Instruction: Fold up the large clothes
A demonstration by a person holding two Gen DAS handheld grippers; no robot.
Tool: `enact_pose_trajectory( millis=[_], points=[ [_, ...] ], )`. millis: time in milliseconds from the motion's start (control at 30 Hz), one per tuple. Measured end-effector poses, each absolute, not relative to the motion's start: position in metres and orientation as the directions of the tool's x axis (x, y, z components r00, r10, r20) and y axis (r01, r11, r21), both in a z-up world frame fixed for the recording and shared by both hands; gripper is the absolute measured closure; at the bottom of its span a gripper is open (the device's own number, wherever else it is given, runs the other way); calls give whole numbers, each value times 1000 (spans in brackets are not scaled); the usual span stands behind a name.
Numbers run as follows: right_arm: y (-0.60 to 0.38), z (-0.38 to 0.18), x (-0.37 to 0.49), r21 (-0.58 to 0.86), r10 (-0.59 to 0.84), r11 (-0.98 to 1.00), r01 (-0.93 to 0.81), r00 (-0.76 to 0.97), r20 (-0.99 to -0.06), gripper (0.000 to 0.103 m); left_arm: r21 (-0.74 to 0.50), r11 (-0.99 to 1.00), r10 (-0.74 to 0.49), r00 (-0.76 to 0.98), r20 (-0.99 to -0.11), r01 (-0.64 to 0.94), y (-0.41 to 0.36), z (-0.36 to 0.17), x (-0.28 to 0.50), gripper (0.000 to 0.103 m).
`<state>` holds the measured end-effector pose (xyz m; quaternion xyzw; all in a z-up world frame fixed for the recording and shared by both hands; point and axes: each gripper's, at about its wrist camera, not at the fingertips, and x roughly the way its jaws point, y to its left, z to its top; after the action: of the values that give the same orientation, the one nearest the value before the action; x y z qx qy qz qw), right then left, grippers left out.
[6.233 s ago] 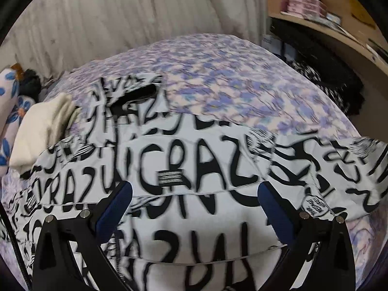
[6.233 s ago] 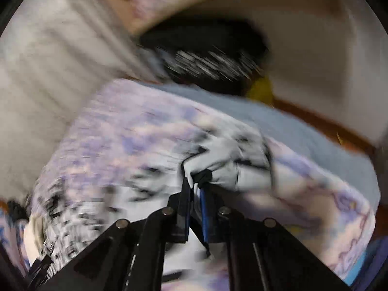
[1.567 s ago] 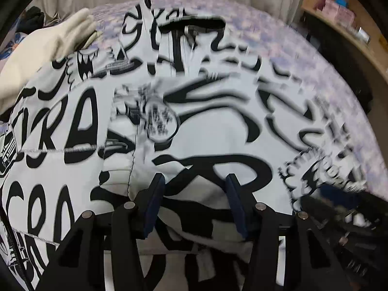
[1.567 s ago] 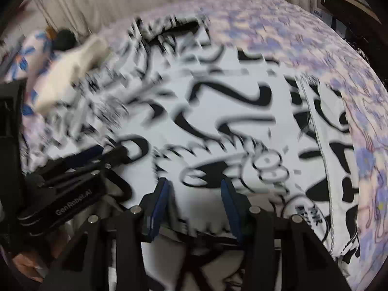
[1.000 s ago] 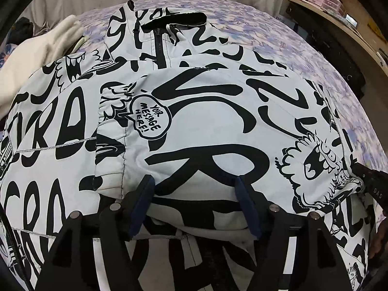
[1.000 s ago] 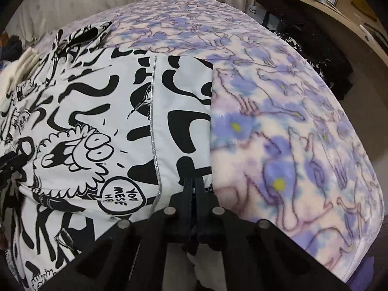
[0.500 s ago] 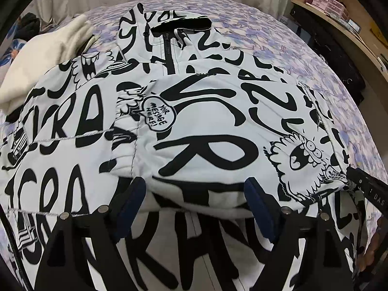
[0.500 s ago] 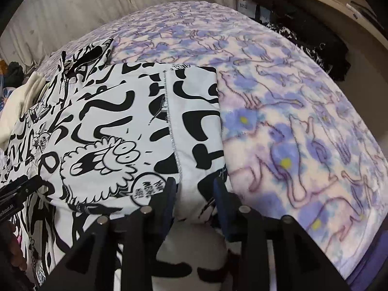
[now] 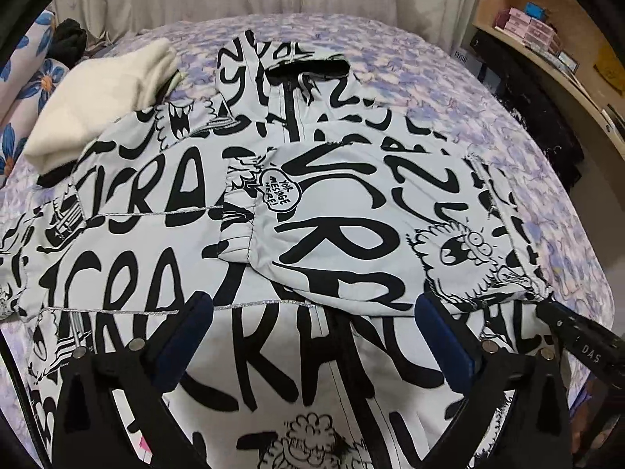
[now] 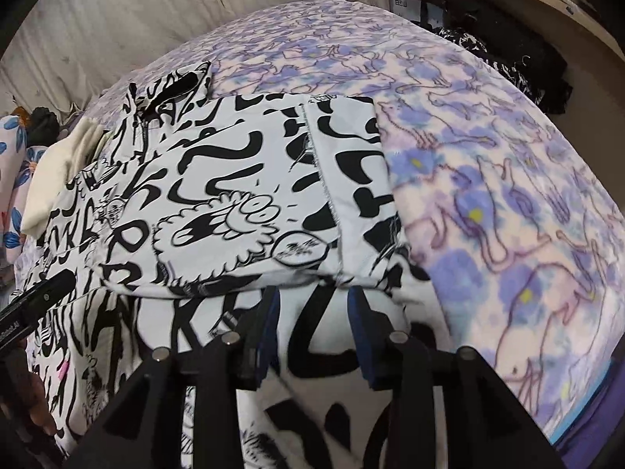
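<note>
Black-and-white graffiti jacket [image 9: 312,211] lies mid-bed [image 10: 508,156], sleeve folded across; left gripper [image 9: 312,336], jaws opening wide, and right gripper [image 10: 312,324], narrowly parted, have both lifted off it, empty.

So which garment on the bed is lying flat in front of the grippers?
The black-and-white graffiti-print jacket; the cream folded garment sits far left, beside it.

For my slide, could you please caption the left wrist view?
Black-and-white graffiti-print jacket on the purple floral bedspread, one sleeve folded across; left gripper jaws opening, nothing between them.
</note>
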<state>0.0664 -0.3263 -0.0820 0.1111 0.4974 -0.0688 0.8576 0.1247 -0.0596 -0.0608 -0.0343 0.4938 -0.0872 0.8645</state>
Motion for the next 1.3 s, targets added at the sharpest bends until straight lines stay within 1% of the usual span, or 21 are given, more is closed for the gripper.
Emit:
enact_pose_trajectory(
  millis=[133, 533, 667, 867, 1300],
  points=[
    [-316, -77, 59, 118, -5, 969, 216, 499, -867, 67, -172, 976, -218, 489, -845, 136, -59, -53, 114, 1],
    [-281, -60, 36, 108, 14, 982, 154, 512, -859, 67, -216, 965, -260, 481, -837, 146, -45, -37, 78, 1],
    [-263, -57, 28, 95, 23, 989, 117, 510, -860, 67, -199, 970, -244, 499, -831, 143, -33, -29, 62, 1],
    [-233, -54, 17, 78, 38, 995, 58, 507, -861, 67, -207, 971, -240, 515, -823, 123, -4, -22, 41, 1],
    [-157, -45, 11, 30, 62, 997, -71, 505, -861, 67, -190, 982, -146, 573, -807, -17, 87, -14, 5, 1]
  ],
)
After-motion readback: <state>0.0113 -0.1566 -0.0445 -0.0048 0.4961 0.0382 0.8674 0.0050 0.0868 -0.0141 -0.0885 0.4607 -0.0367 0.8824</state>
